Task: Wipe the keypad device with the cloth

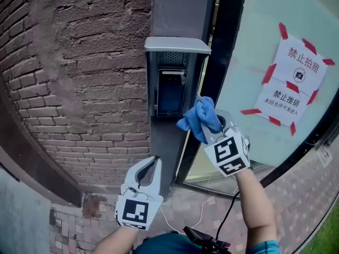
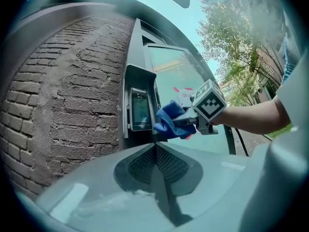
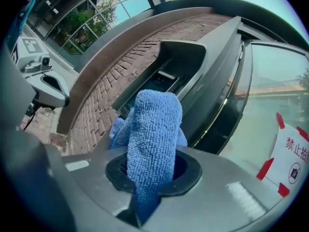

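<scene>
The right gripper (image 1: 208,133) has its jaws pinched on one blue cloth (image 1: 199,117). In the right gripper view the right gripper (image 3: 148,180) holds the cloth (image 3: 153,129) as a folded band that rises straight out from between the jaws, with more of it bunched behind to the left. The cloth sits at the jaw tips, held up at the lower right edge of the keypad device (image 1: 170,93). Whether it touches the housing or is only just beside it cannot be told. The device's dark screen is uncovered.

There is one keypad device, upright in a grey hooded housing (image 1: 177,45) fixed to a dark post. From the left gripper view the cloth (image 2: 169,122) overlaps the housing's right side just beside the device (image 2: 140,110).

The second gripper, the left gripper (image 1: 150,165), hangs lower, below the housing and well apart from the cloth. In its own view the left gripper (image 2: 155,150) has its jaws pressed together with nothing between them.

To the left of the post is a brick wall (image 1: 79,67). To the right, past a dark frame (image 1: 225,41), is a glass pane (image 1: 249,52) with one white paper notice (image 1: 294,81) stuck on it by several strips of red tape. A black cable (image 1: 229,213) trails down from the right gripper along the person's forearm.
</scene>
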